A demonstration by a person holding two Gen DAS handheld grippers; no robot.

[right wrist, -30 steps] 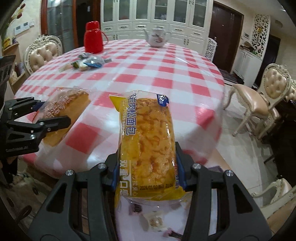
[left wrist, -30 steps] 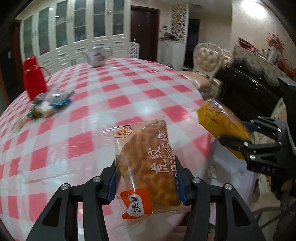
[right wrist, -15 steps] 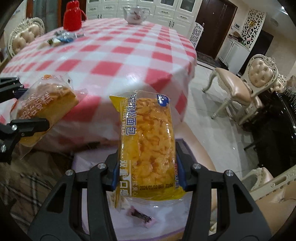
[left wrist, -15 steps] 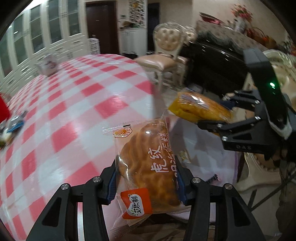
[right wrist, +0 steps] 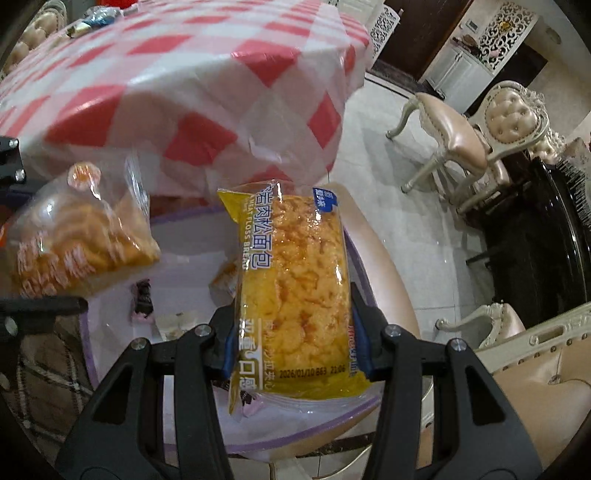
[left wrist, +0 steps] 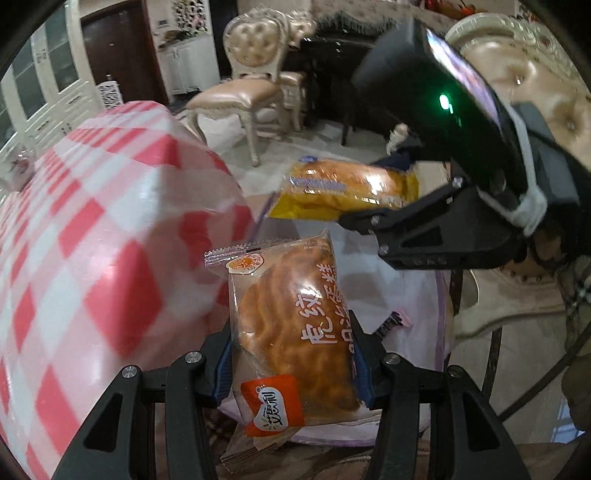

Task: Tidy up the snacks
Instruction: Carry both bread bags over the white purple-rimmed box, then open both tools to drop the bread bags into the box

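My left gripper (left wrist: 293, 354) is shut on a brown ridged cake (left wrist: 291, 317) in a clear wrapper with an orange label. In the right wrist view that cake (right wrist: 74, 240) shows at the left, blurred. A yellow meat floss bread packet (right wrist: 295, 280) is held by my right gripper (right wrist: 293, 332), which is shut on it. From the left wrist the same packet (left wrist: 343, 188) hangs just beyond the cake in the right gripper (left wrist: 391, 188). Both packets hover over a white bin with a lilac rim (right wrist: 354, 410) that holds small wrapped sweets (right wrist: 142, 302).
The table with the red and white checked cloth (left wrist: 92, 240) drops off close on the left. A few more snacks (right wrist: 92, 20) lie far back on it. Padded cream chairs (right wrist: 461, 140) and a dark cabinet (right wrist: 535, 240) stand to the right on the tiled floor.
Both grippers, still holding their packets, swung off the table's edge and dipped down. The bin below has come into view under them, and the table now lies to the left.
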